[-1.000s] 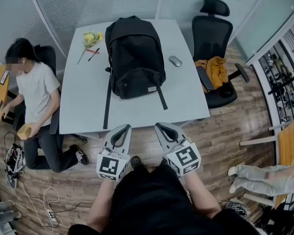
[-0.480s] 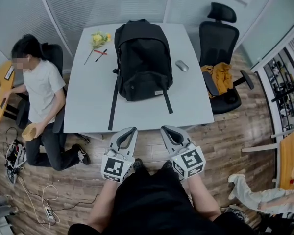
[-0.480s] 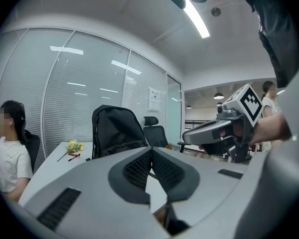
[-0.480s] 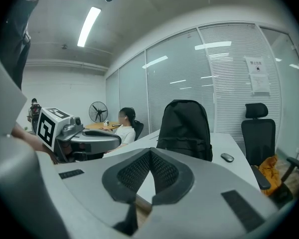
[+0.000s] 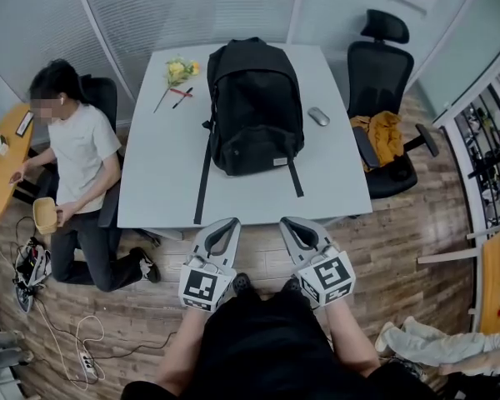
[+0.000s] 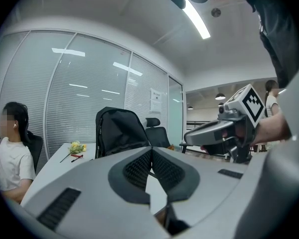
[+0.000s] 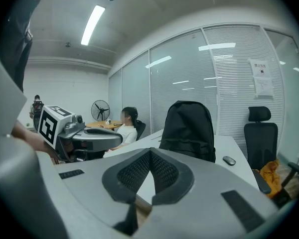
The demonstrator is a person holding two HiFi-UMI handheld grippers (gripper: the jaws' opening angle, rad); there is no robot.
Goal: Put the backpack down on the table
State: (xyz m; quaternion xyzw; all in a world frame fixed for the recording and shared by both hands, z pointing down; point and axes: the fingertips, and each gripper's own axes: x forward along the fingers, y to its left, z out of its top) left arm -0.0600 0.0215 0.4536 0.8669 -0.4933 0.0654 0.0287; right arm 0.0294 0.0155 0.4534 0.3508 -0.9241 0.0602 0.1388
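Note:
A black backpack (image 5: 255, 107) rests on the white table (image 5: 167, 173), its straps trailing toward the near edge; it also shows in the left gripper view (image 6: 120, 132) and the right gripper view (image 7: 189, 127). My left gripper (image 5: 227, 228) and right gripper (image 5: 292, 225) are held side by side over the floor just short of the table's near edge, apart from the backpack. Both are shut with nothing between the jaws, the tips meeting in the left gripper view (image 6: 150, 147) and the right gripper view (image 7: 150, 151).
A yellow flower (image 5: 177, 73) and pens lie at the table's far left, a mouse (image 5: 318, 117) at its right. A seated person (image 5: 77, 161) is left of the table. A black office chair (image 5: 383, 115) with an orange garment stands right. Cables lie on the floor at left.
The head view has shifted, so table and backpack sit a little lower and further right in the picture. Both grippers stay shut and keep their place before the table.

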